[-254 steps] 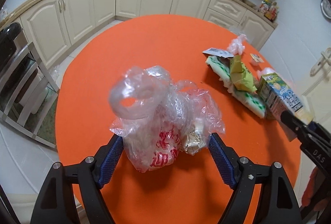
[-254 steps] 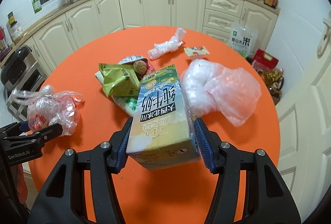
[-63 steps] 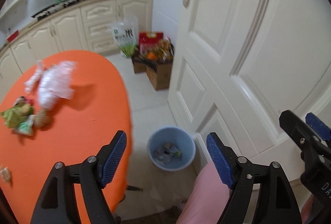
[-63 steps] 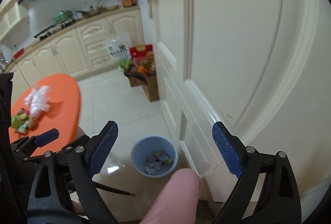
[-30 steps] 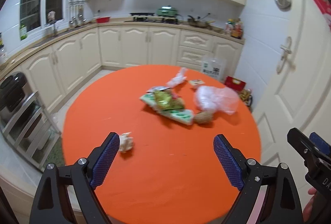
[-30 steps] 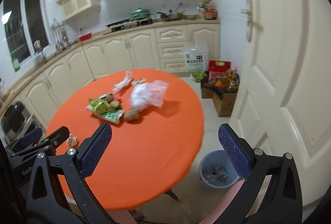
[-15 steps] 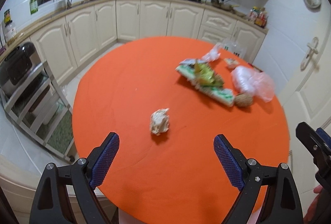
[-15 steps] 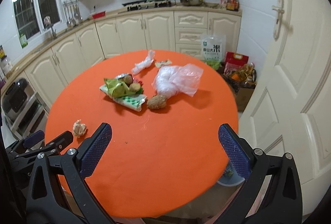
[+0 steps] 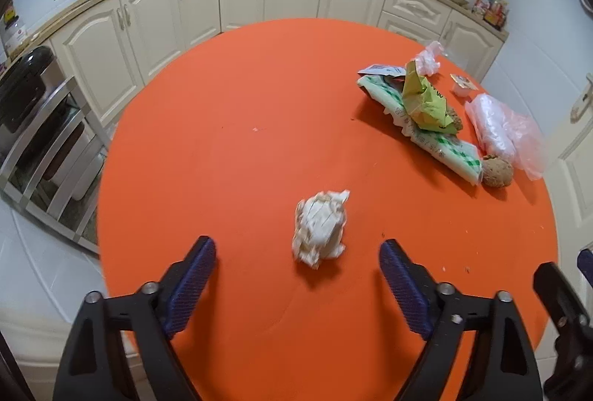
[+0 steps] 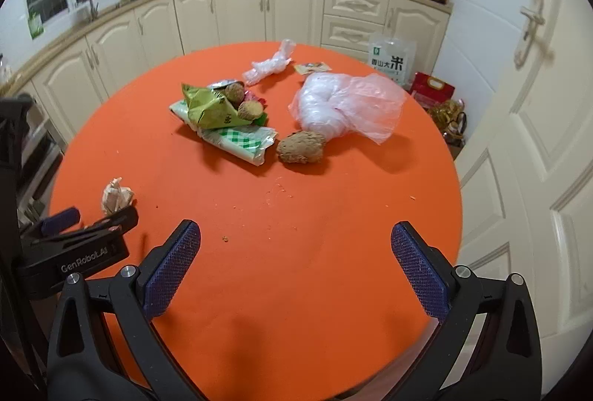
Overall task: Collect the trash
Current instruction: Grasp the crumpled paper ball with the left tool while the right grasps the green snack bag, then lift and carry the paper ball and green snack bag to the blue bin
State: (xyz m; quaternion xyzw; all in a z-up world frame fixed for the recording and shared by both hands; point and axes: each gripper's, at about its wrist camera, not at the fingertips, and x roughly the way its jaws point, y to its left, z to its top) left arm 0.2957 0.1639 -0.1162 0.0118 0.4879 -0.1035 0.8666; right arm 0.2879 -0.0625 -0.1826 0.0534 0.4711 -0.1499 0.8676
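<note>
Currently, entries running left to right across the table.

Left gripper (image 9: 296,275): hovering over the near-left edge of the orange table (image 9: 229,149); fingers standing wide apart, gripping nothing.

Crumpled paper wad (image 9: 320,225): lying alone near the near-left edge, just ahead of the left gripper and roughly centred between its blue pads (image 9: 191,284); not touching either pad.

Wrapper pile (image 10: 222,119): sitting toward the far middle of the table; a green snack bag lying on a green-checked packet, with two small brown lumps resting against it.

Twisted clear wrapper (image 10: 270,63): lying near the far edge, beside a small flat sachet (image 10: 313,67).

Brown lump (image 10: 300,147): resting just right of the checked packet, touching or nearly touching the bag beyond it.

Clear plastic bag (image 10: 344,104): bulging, lying toward the right edge.

Right gripper (image 10: 296,264): hanging over the near edge; fingers spread wide, empty, with bare cloth between them.

Crumbs: scattered around the table middle.

Progress (judgement): partway at best; every item listed is lying on the table, neither gripper is carrying anything, and no bin is showing in either view.

Remaining (judgement): paper wad looking like the next pick for the left side, then the pile, lump and bag.
</note>
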